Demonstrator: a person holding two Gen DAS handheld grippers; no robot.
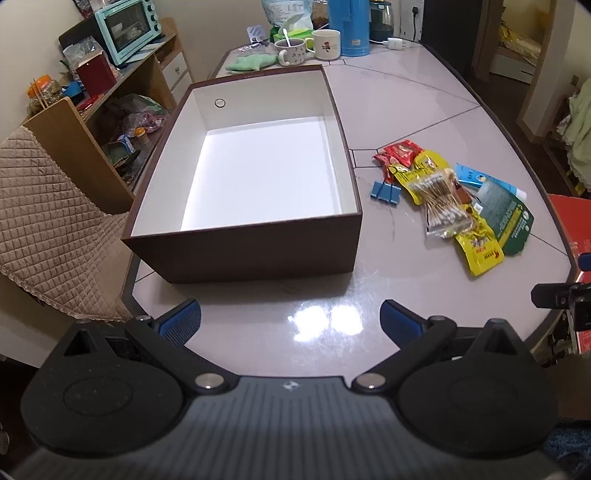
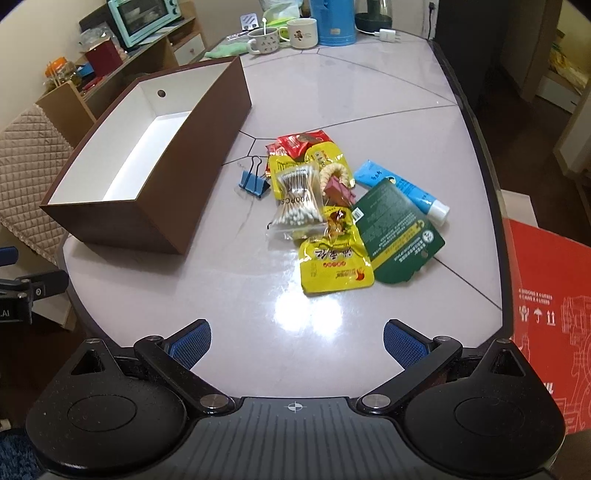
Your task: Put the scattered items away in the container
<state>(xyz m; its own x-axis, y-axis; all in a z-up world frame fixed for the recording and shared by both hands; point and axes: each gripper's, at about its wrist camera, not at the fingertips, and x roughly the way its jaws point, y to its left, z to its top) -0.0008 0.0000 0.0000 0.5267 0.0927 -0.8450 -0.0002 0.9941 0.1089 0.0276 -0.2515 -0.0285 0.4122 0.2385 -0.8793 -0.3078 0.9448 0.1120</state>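
Desk (image 2: 369, 92) is carrying a brown box (image 1: 258, 254), lying open and empty at its left. Scattered packets, cotton swabs (image 2: 297, 201), tube (image 2: 400, 192) and binder clip (image 2: 253, 181) are lying heaped just right of it. Left gripper (image 1: 290, 321) and right gripper (image 2: 297, 341) are hovering with jaws apart, holding nothing.

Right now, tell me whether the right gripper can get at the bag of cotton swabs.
Probably yes. The right gripper is open, bare table lies ahead, and the bag of cotton swabs sits on top of the pile, uncovered.

A lived-in home dining room: a glossy table (image 1: 406, 99) carries mugs (image 1: 327, 43) and a blue thermos (image 1: 349, 26) along its far edge, with a mint toaster oven (image 1: 127, 27) on cluttered wooden shelves (image 1: 147, 74) beside it.
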